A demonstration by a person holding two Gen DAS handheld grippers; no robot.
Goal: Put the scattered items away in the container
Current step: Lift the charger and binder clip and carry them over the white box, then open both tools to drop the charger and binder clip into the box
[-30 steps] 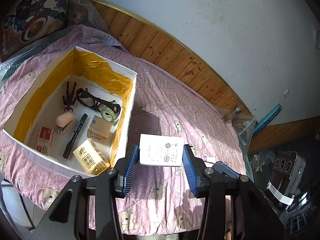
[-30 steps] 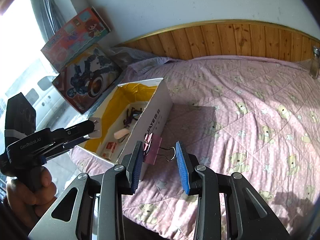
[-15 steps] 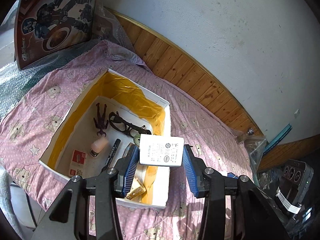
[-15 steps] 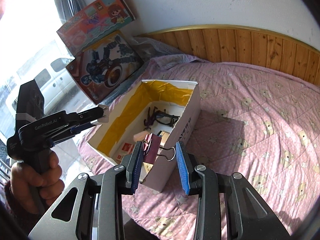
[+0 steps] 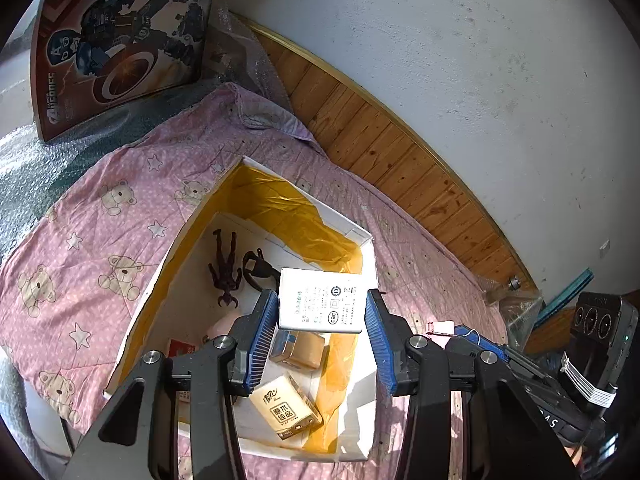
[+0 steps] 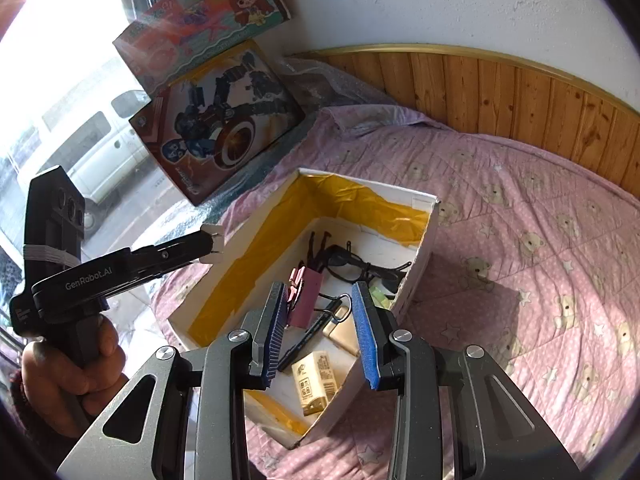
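- My left gripper (image 5: pixel 322 334) is clenched on a white power adapter (image 5: pixel 321 306), label side up, pinched by its two short edges between the blue pads (image 5: pixel 267 334).
- My right gripper (image 6: pixel 320 330) holds a pink binder clip (image 6: pixel 307 298); the clip lies against the left pad, and its wire handle reaches towards the right one, so the jaws look only loosely closed.
- Both loads hang above the open cardboard box (image 6: pixel 426 240), whose inner walls are lined with yellow tape.
- Already lying inside: a dark action figure (image 5: pixel 226 266), black glasses (image 6: pixel 360 264), a black marker (image 6: pixel 306 342), a tissue pack (image 5: pixel 287 412) and a small brown carton (image 5: pixel 299 350).
- I judge this the drop-off step: next I lower a little and open each jaw over bare box floor.
- The box rests on a pink bear-print quilt (image 6: pixel 520 264).
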